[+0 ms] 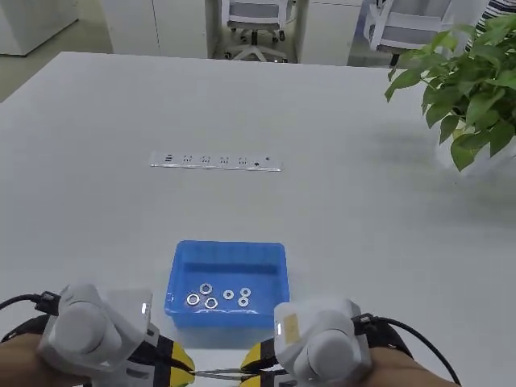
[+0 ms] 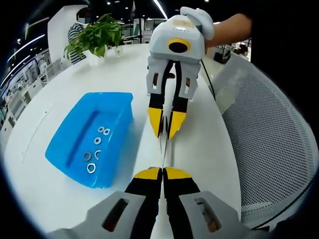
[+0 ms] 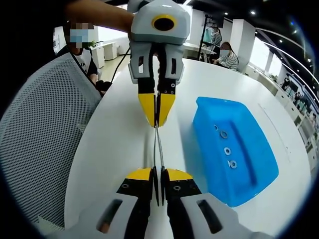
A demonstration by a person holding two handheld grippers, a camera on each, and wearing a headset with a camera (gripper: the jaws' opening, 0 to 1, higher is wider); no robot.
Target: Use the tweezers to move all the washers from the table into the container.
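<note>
A blue container [image 1: 230, 248] near the table's front edge has several metal washers [image 1: 218, 297] lying in it. Just in front of it, thin metal tweezers [image 1: 218, 373] span the gap between my two grippers. The left gripper [image 1: 179, 360] is shut on one end and the right gripper [image 1: 256, 360] is shut on the other. In the left gripper view, my left gripper [image 2: 162, 172] pinches the tweezers [image 2: 163, 149], the right gripper [image 2: 166, 132] faces it, and the container [image 2: 117, 98] with washers [image 2: 95, 149] lies to the left. In the right gripper view, the right gripper [image 3: 158, 173] and left gripper [image 3: 156, 119] grip the tweezers [image 3: 157, 147], beside the container [image 3: 261, 144].
A white power strip [image 1: 216, 161] lies mid-table beyond the container. A potted plant [image 1: 476, 89] stands at the far right. Office chairs [image 1: 256, 20] stand past the far edge. A mesh chair [image 2: 269, 139] sits close behind the table's near edge.
</note>
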